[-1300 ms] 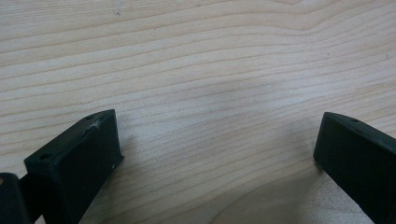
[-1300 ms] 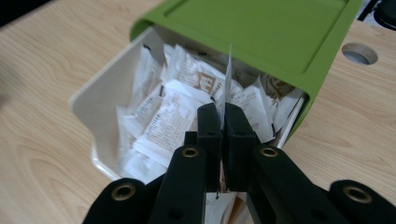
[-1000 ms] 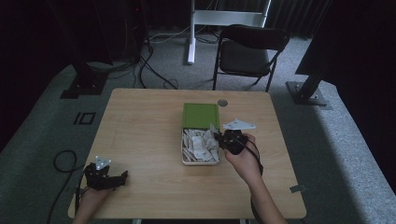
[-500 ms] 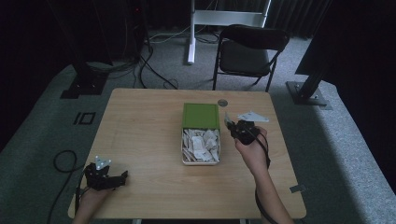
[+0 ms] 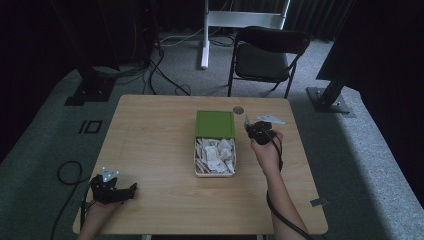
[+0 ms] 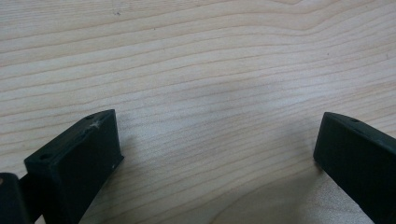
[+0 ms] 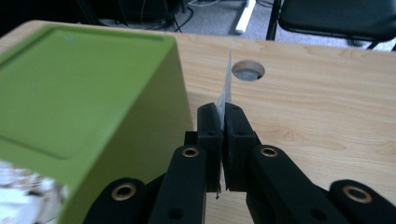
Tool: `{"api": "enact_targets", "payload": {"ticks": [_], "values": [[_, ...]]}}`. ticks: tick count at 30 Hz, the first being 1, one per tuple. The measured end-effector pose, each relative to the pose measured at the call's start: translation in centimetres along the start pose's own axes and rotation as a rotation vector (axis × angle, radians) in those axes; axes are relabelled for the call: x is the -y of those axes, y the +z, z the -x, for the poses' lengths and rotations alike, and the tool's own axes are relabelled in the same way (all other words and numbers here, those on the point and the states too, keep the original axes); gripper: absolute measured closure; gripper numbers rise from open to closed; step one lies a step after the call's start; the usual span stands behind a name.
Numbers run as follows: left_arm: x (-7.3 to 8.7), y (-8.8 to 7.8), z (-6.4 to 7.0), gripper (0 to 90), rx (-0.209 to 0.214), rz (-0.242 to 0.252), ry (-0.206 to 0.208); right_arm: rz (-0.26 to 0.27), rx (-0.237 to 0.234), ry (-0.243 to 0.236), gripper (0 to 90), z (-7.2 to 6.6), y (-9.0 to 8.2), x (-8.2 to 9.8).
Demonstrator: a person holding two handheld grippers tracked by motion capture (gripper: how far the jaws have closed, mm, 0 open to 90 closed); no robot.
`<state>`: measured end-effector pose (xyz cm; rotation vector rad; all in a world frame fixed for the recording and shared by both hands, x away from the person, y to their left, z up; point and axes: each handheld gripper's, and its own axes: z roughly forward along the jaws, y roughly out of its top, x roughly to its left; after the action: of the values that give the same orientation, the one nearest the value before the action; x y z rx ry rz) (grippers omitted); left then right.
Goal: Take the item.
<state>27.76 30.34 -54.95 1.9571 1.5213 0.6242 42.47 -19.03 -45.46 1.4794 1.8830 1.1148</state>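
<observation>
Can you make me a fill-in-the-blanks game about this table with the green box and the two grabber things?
1. The right gripper is shut on a thin ____.
2. The lid of the box is coloured ____.
3. The left gripper hovers over bare wood with its jaws ____.
4. Behind the table stands a black folding ____.

Missing words: packet, green, open, chair

One green box (image 5: 215, 124), one tray (image 5: 196, 161) of packets, one chair (image 5: 264, 49), two grippers.
</observation>
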Motion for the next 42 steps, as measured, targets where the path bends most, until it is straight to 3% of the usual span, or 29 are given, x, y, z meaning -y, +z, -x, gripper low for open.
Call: {"api": "enact_targets", "payload": {"ticks": [7, 16, 21, 32, 36, 42], "values": [[0.0, 0.0, 0.0, 1.4, 0.000, -0.001, 0.000, -0.022, 0.054, 0.045, 87.2, 1.3, 2.6, 1.2], [0.0, 0.0, 0.0, 1.4, 0.000, 0.000, 0.000, -0.028, 0.053, 0.126, 87.2, 2.1, 4.8, 2.6], [0.0, 0.0, 0.0, 1.4, 0.000, 0.000, 0.000, -0.047, 0.051, 0.118, 87.2, 2.0, 5.5, 3.1], [0.0, 0.0, 0.0, 1.4, 0.000, 0.000, 0.000, -0.101, 0.069, 0.149, 85.9, 3.4, 6.1, 5.0], [0.0, 0.0, 0.0, 1.4, 0.000, 0.000, 0.000, -0.110, 0.081, 0.159, 78.7, 4.2, 6.2, 5.4], [0.0, 0.0, 0.0, 1.4, 0.000, 0.000, 0.000, -0.135, 0.089, 0.130, 59.5, 5.2, 6.0, 5.9]]}}
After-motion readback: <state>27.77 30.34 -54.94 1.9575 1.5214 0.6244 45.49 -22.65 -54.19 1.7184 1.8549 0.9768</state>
